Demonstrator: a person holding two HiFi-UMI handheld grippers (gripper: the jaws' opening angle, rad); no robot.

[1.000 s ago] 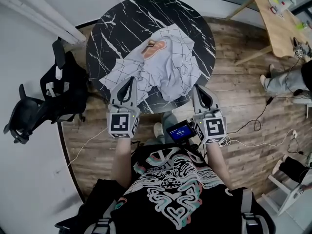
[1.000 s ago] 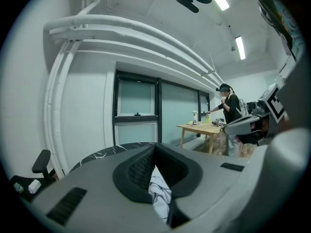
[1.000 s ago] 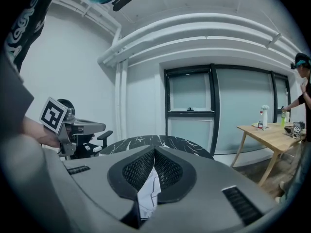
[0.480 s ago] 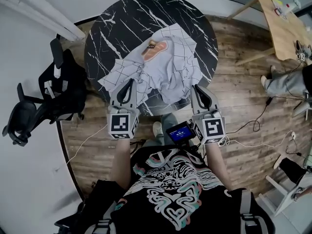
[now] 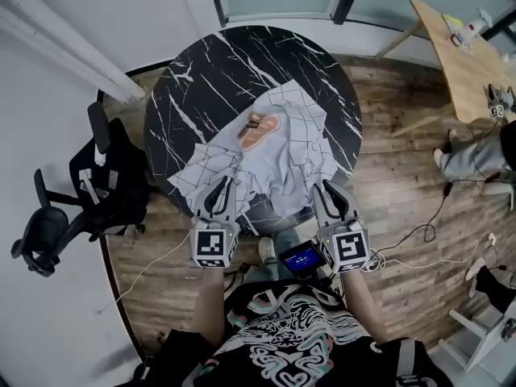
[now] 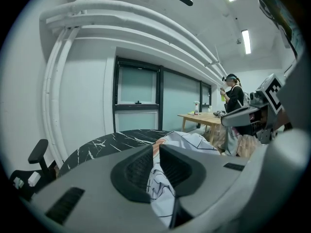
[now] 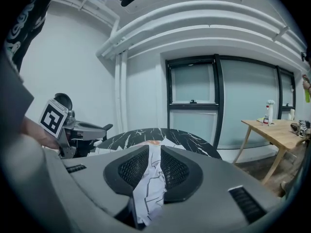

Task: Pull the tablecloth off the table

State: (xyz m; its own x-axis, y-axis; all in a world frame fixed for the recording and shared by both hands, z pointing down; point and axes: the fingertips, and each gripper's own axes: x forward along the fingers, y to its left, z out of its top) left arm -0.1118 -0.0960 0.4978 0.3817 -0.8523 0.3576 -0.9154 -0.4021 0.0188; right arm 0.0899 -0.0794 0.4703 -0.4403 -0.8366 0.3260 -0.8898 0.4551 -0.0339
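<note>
Since the earlier frame, both grippers are seen drawn lower in the head view and nearer to the person. The tablecloth (image 5: pixel 282 147) is pulled with them toward the near edge of the bench (image 5: pixel 234 63), so that more of the black marbled top is bared at the far side.

The jaws of the left gripper (image 5: pixel 225 186) and of the right gripper (image 5: pixel 333 190) have just been opening. A narrow gap is now shown between each pair, and a fold of the white, line-checked cloth is lodged in each gap (it hangs down past the pads in both gripper views). The pads appear no longer to be pressed on it, though the fit is close and this cannot be read with certainty.

The cloth is bunched in rumpled folds over the near half of the round bench, and its front edge is carried past the rim at the two grippers. A peach-coloured patch (image 5: pixel 260 129) is seen at the crest of the heap. The grippers are held side by side and apart, one at each front corner of the cloth. A black office chair (image 5: pixel 81 192) is stood just left of the bench on the wooden floor (image 5: pixel 403 184).
</note>
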